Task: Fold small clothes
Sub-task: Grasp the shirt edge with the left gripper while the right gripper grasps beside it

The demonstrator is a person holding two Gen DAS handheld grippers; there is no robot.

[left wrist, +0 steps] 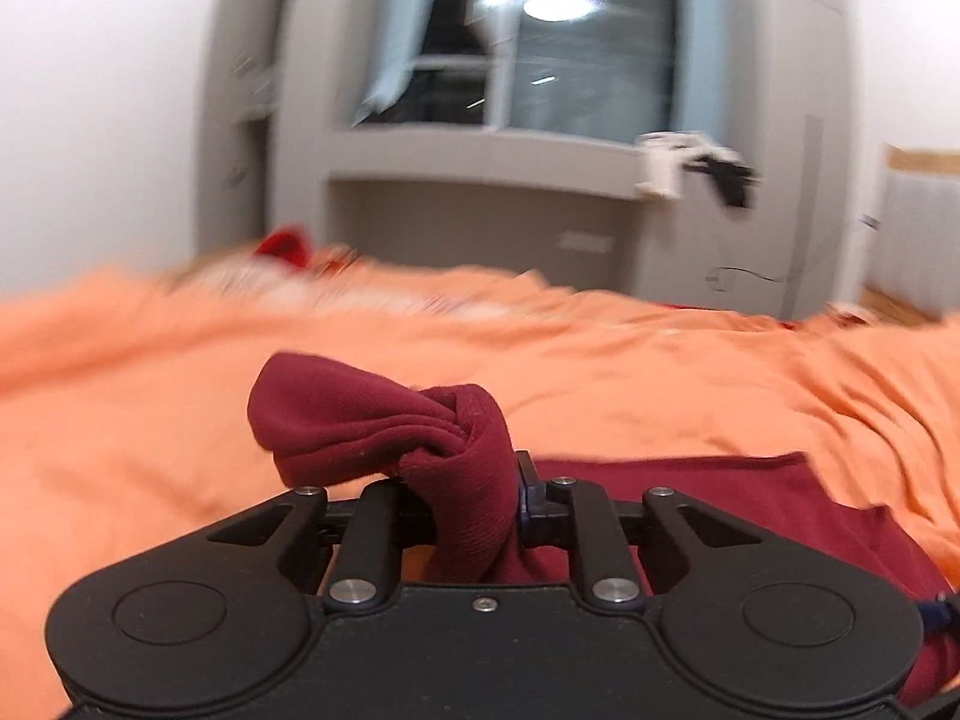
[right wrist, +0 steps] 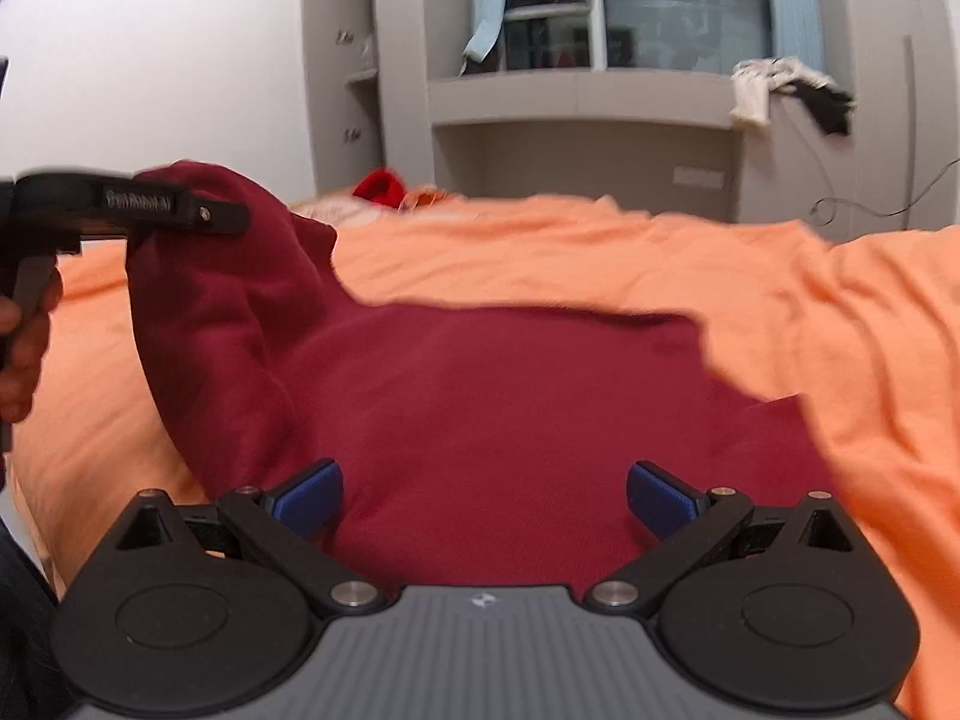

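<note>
Left wrist view: left gripper (left wrist: 474, 504) clamped on bunched corner of dark red knit garment (left wrist: 372, 414), fabric bulging ahead of jaws, remainder trailing right onto orange bedsheet (left wrist: 690, 372).

Right wrist view: right gripper (right wrist: 485, 495) jaws wide, blue pads (right wrist: 312, 495) bare, garment spread flat just ahead between them; left gripper lifts its corner at far left.

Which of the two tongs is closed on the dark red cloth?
The left tongs: they pinch a bunched corner of the dark red knitted garment and hold it up. The right tongs stand wide open above it, blue pads apart.
</note>
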